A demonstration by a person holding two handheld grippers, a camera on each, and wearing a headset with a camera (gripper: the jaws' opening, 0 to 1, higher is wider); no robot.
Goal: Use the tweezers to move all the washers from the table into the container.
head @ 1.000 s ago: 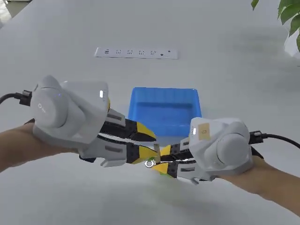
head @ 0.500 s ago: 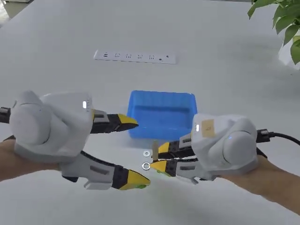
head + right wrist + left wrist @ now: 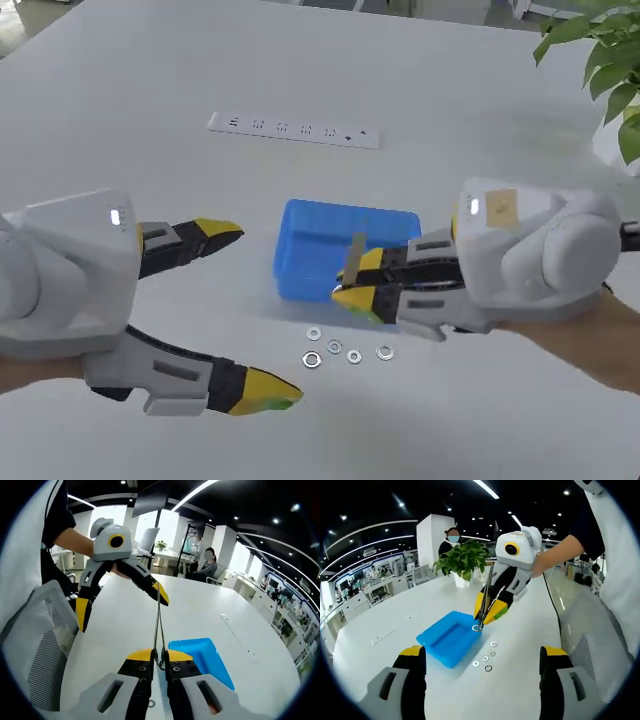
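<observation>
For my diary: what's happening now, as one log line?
right gripper: shut on tweezers | tweezers: holding one washer at container rim | left gripper: open | table: five washers left

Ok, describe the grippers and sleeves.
Both the left gripper and right gripper have rounded white housings and black jaws with yellow tips. The right one bears a tan label and a black cable. The sleeves are short and dark.

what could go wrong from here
The small silver washer pinched in the thin metal tweezers hangs at the blue plastic container's rim; released here, it might bounce back onto the white table. The right claw is shut on the tweezers; slackening could drop the washer early. The open left claw sits near five loose washers and could scatter them.
</observation>
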